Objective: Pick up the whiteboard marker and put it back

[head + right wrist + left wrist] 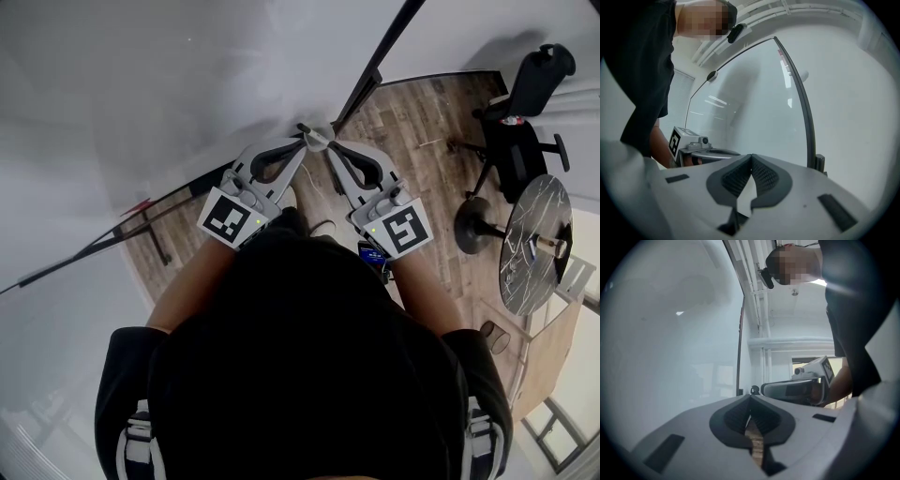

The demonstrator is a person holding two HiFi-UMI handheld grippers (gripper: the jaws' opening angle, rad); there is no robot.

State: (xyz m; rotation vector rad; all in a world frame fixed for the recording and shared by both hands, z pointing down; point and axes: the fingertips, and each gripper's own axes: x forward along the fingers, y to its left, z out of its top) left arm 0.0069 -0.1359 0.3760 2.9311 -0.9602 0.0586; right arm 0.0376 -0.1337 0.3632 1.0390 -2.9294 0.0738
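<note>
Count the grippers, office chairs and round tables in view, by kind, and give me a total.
grippers: 2, the left gripper and the right gripper
office chair: 1
round table: 1
total: 4

Bright, even light; faint streaks, perhaps glare, on the whiteboard [754, 103]; both gripper views bend and darken toward the edges; the left gripper [751, 398] looks soft up close

White whiteboard [187, 84]; brown plank floor [422, 122]; dark marbled table [539, 206].
</note>
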